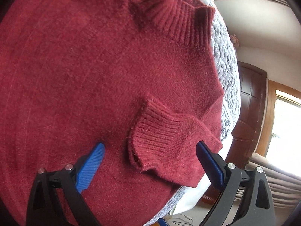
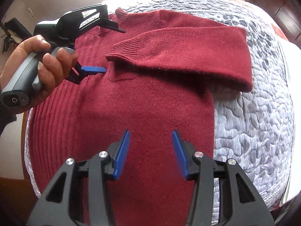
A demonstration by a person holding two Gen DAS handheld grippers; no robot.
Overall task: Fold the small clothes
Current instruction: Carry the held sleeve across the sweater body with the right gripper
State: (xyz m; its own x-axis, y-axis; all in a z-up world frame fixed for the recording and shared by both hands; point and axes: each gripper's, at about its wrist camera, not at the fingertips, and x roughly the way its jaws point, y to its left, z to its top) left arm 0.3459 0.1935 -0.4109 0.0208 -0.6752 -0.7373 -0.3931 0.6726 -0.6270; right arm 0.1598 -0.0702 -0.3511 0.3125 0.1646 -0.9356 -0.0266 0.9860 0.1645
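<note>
- Dark red knit sweater is lying flat on a bed with a grey-white quilted cover, one sleeve folded across its chest.
- The left gripper is hovering spread wide, its blue fingers flanking the ribbed cuff.
- A hand is gripping its handle.
- The right gripper is hanging spread above the sweater's lower body, holding nothing.

You have a dark red sweater with ribbed cuffs lying on a quilt of pale blue-white with a grey pebble pattern. Both your left gripper and right gripper are black with bright blue fingers.
</note>
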